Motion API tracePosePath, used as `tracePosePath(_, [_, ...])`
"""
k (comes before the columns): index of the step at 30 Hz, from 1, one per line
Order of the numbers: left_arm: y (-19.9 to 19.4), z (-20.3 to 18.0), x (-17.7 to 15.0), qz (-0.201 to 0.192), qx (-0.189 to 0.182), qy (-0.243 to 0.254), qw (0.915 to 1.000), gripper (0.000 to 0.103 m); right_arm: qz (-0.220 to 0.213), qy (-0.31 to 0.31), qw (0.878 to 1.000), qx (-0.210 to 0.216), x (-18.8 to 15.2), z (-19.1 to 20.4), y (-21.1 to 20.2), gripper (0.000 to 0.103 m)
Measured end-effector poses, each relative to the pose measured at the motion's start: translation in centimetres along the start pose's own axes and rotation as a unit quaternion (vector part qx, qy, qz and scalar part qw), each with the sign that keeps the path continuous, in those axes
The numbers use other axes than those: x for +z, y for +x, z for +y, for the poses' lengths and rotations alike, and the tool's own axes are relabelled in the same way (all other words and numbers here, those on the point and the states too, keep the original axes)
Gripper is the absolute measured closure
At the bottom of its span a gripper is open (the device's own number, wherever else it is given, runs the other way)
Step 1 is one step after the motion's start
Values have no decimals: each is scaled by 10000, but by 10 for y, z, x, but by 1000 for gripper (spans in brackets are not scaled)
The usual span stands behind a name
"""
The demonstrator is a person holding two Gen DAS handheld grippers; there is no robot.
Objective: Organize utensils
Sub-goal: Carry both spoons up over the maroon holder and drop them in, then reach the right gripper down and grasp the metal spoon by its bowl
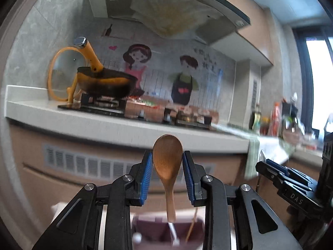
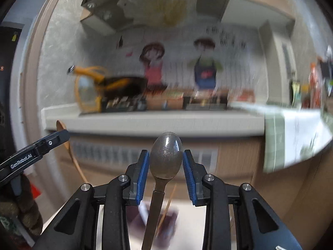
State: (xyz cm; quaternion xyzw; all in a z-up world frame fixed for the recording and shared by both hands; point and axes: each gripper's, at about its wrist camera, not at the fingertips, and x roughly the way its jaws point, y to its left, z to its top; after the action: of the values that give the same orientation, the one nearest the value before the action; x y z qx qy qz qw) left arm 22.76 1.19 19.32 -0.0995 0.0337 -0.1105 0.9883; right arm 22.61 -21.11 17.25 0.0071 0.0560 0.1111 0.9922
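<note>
- Left gripper [image 1: 167, 162]: jaws clenched on the bowl of a brown wooden spoon [image 1: 167, 156], blue ribbed pads flush against both edges of the bowl. Handle hangs down toward a dark purple utensil holder [image 1: 149, 227] below, blurred.
- Right gripper [image 2: 166, 162]: jaws grasping a grey metal spoon [image 2: 166, 158] by its bowl, handle pointing down. Pads sit at the bowl's widest part; contact looks slight on each side.
- Both spoons held aloft, well clear of the white stone worktop [image 1: 116, 125] behind, level with its front edge.
- On that worktop: black wok with orange handle [image 1: 106, 81] on the hob, glass lid with orange rim [image 1: 62, 73] leaning behind it. Not part of the job.
- Each gripper shows in the other's view, so the two are near one another.
- Risk, as I judge it: both grips are on smooth curved bowls, not handles. The metal one especially could pivot or slide out if swung fast; the blur suggests quick motion.
- Risk: long handles dangling below could knock the holder or the thin sticks standing in it.
- Risk: grippers close together; handles may clash when sorting.
</note>
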Motion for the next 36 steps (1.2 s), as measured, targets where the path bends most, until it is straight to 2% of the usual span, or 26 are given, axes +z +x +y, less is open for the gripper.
tracePosePath(3, [30,20,-7,245,81,-285,9993,73,-148,72,9998,-81,7,3,29,73])
tracePosePath(6, [55,31,-30,464,141,-339,9982,73,112,278,9995,-49,-7,5,55,73])
tracePosePath(9, [73,43,-55,749,165,-392,9963,73,290,398,9986,-196,-30,9,76,73])
tracePosePath(16, [98,52,-99,1271,110,-457,9908,73,767,-79,9967,-267,-74,33,109,73])
tracePosePath(19, [105,54,-117,1601,20,-506,9858,72,1057,-291,9937,-213,-92,41,118,73])
tracePosePath(21, [108,53,-126,1821,-53,-469,9821,71,1404,-386,9892,-146,-103,45,124,73])
tracePosePath(24, [107,52,-135,2015,-94,-444,9784,63,1867,-377,9815,191,-115,45,130,72])
tracePosePath(26, [97,55,-135,1950,-87,-527,9793,59,2174,-231,9747,470,-119,39,129,73])
tracePosePath(27, [88,56,-134,1868,-68,-591,9806,58,2167,-189,9746,525,-118,36,125,73])
tracePosePath(30, [63,57,-126,1698,130,-675,9831,56,1779,-251,9822,543,-107,25,94,73])
tracePosePath(33, [43,56,-129,1883,354,-654,9793,56,1530,-284,9861,581,-97,15,61,72])
tracePosePath(36, [26,54,-145,2263,330,-705,9709,56,1538,-160,9861,614,-98,-1,37,72])
